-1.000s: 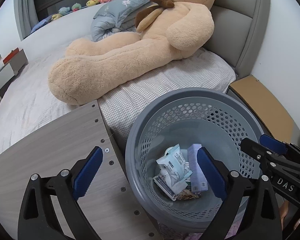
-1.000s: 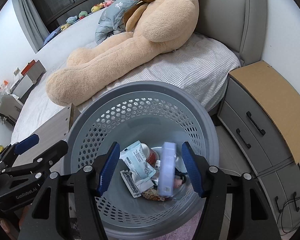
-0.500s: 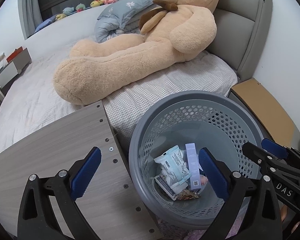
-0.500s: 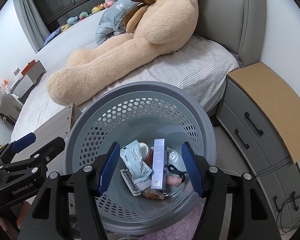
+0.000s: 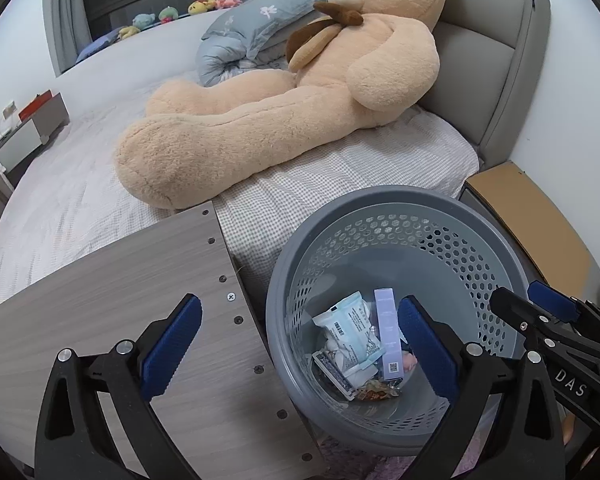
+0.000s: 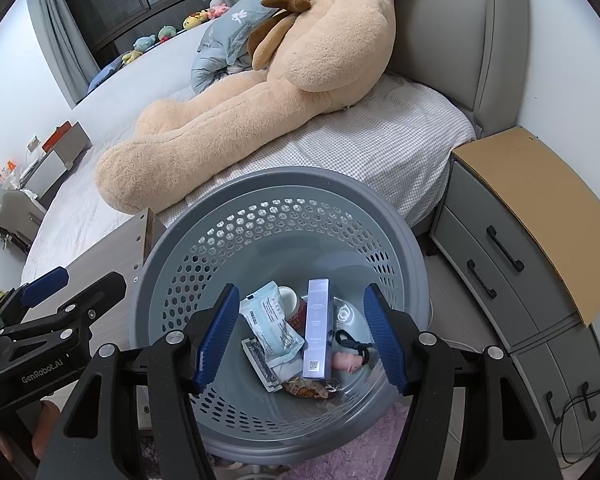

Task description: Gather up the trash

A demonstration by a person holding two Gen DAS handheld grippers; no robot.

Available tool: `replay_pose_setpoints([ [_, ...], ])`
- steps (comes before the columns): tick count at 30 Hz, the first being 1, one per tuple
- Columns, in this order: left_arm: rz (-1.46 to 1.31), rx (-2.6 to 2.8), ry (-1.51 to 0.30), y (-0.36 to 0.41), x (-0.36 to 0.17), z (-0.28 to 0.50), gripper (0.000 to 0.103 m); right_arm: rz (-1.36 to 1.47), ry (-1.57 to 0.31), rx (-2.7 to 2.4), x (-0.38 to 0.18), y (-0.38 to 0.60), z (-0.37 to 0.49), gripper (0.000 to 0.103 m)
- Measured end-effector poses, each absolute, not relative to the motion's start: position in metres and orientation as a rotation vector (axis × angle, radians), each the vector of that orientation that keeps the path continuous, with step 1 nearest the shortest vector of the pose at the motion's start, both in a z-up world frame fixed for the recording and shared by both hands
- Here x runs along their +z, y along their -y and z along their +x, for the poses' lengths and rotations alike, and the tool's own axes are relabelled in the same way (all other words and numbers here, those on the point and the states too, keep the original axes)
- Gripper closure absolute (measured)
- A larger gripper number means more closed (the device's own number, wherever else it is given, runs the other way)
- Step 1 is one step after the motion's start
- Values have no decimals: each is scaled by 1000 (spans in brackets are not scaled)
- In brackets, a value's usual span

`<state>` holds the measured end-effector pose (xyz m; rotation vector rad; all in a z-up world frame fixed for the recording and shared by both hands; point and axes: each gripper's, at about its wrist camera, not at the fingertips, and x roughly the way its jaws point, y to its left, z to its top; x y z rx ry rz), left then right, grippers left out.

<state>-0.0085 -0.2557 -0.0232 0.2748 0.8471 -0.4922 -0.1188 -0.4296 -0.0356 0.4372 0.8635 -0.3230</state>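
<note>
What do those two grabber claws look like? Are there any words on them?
Both the left gripper and right gripper have black frames, silver bolts and two blue ridged pads. The left one's side reads "GenRobot.AI"; the right one's shows "DAS".

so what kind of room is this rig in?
A bedroom, most likely: a bed with a padded headboard, a big teddy bear lying on it, and a nightstand beside it.

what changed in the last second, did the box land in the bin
Yes. The lilac box, mid-fall a second ago, now lies on the trash in the bin. The right gripper stays open above it, the left gripper open. Other trash unmoved.
</note>
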Motion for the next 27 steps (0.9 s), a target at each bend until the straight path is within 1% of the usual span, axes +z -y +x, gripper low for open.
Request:
replay_pose_setpoints([
  [27, 281, -486, -847, 254, -24, -9, 6, 430, -868, -323, -34, 428, -119, 41],
])
